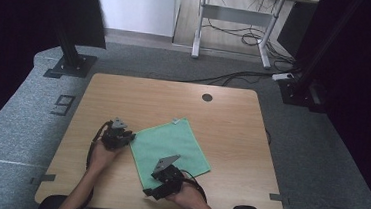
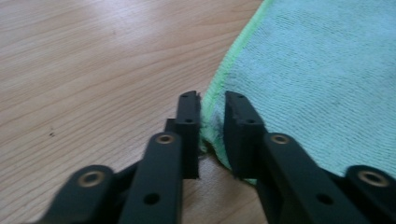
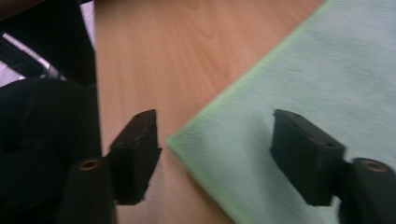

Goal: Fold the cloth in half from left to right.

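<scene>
Left claw (image 2: 212, 109) pinches the green cloth's (image 2: 317, 79) edge on the table (image 2: 93, 60).

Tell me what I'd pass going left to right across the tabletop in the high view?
The left gripper, pinching the cloth's corner, → the green cloth lying flat → the bare wood of the table. The right gripper sits nearer the person, at the cloth's near corner, so its place overlaps.

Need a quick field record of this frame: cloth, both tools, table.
item: green microfibre cloth, lying flat, turned diamond-wise
surface: wooden table
left tool: at the cloth's left corner, jaws nearly together with the cloth's green edge pinched between them
right tool: at the cloth's near corner, jaws apart, the corner lies between them, not gripped
other: white tag at the cloth's far corner; round hole near the table's far edge
</scene>
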